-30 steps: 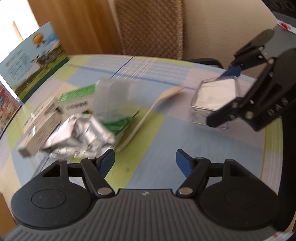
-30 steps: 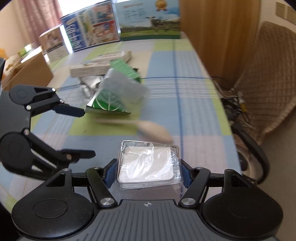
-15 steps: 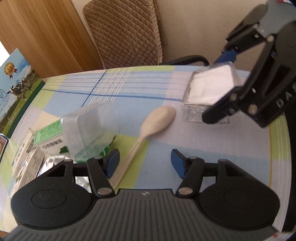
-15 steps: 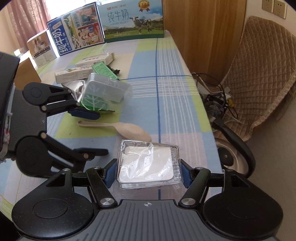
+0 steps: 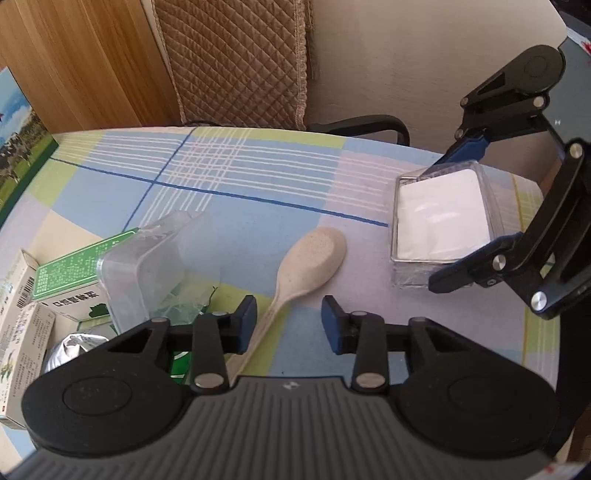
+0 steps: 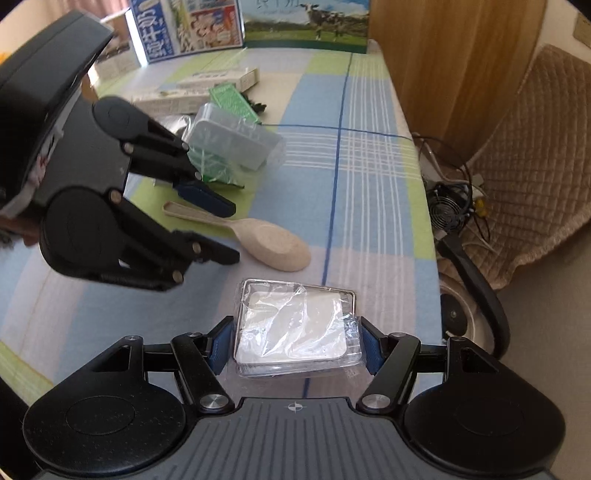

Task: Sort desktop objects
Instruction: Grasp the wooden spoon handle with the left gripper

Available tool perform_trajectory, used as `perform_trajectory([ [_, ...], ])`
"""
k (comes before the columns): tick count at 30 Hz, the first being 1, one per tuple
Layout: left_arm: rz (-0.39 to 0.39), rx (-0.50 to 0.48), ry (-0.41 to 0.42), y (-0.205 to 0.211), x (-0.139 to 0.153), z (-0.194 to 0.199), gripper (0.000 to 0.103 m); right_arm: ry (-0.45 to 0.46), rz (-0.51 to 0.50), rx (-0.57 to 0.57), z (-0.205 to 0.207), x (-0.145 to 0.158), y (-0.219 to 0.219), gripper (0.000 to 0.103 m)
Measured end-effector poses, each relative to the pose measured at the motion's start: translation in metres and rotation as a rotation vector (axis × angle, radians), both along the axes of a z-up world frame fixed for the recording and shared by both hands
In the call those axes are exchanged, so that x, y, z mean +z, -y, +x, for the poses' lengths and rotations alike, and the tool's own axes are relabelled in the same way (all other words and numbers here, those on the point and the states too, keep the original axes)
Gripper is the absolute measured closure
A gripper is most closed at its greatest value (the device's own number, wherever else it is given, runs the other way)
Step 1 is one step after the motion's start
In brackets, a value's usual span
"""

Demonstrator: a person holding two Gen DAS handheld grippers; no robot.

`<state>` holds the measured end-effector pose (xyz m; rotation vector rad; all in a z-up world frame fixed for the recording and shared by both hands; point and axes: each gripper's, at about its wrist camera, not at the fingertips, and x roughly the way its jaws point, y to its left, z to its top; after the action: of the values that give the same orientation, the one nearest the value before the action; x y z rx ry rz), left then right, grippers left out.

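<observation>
Right gripper has its jaws pinching a clear plastic box w/ a white pad inside, on the table, prob. steadying it. Left gripper straddles the handle of the beige spoon; jaws have just been closing, not yet touching it. Looks set to pick it up. An empty-looking clear tub lies tipped on the green packet.

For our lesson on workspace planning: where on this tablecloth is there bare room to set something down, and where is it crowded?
Free: the checked cloth between the beige spoon, the milk cartons and the edge by the quilted chair. Crowded: the lidded plastic tub, green box and foil pack cluster left of the spoon.
</observation>
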<state>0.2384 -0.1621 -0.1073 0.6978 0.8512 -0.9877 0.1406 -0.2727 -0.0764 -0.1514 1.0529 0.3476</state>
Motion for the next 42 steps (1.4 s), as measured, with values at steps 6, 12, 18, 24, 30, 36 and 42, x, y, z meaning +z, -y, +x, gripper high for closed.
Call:
perform_trajectory([
  [6, 0.031, 0.005, -0.023, 0.003, 0.001, -0.005, 0.093, -0.006, -0.014, 0.045, -0.001, -0.003, -0.001, 0.038],
  [12, 0.071, 0.058, -0.026, -0.015, 0.004, -0.027, 0.099, -0.009, -0.036, 0.110, -0.007, -0.004, -0.011, 0.038],
  [18, 0.099, 0.170, -0.018, -0.059, 0.005, -0.058, 0.099, -0.008, -0.027, 0.156, -0.014, -0.001, -0.024, 0.038],
  [24, 0.126, 0.280, 0.013, -0.099, 0.009, -0.080, 0.099, -0.007, -0.018, 0.218, -0.021, 0.001, -0.044, 0.038],
  [30, 0.103, 0.351, 0.005, -0.118, 0.009, -0.090, 0.098, -0.006, -0.024, 0.253, -0.024, -0.001, -0.057, 0.038],
  [36, 0.072, 0.352, 0.015, -0.118, 0.013, -0.094, 0.089, -0.013, -0.030, 0.249, -0.022, -0.004, -0.059, 0.038],
  [42, 0.045, 0.332, 0.012, -0.108, 0.011, -0.081, 0.077, -0.018, -0.032, 0.242, -0.021, -0.007, -0.057, 0.038],
])
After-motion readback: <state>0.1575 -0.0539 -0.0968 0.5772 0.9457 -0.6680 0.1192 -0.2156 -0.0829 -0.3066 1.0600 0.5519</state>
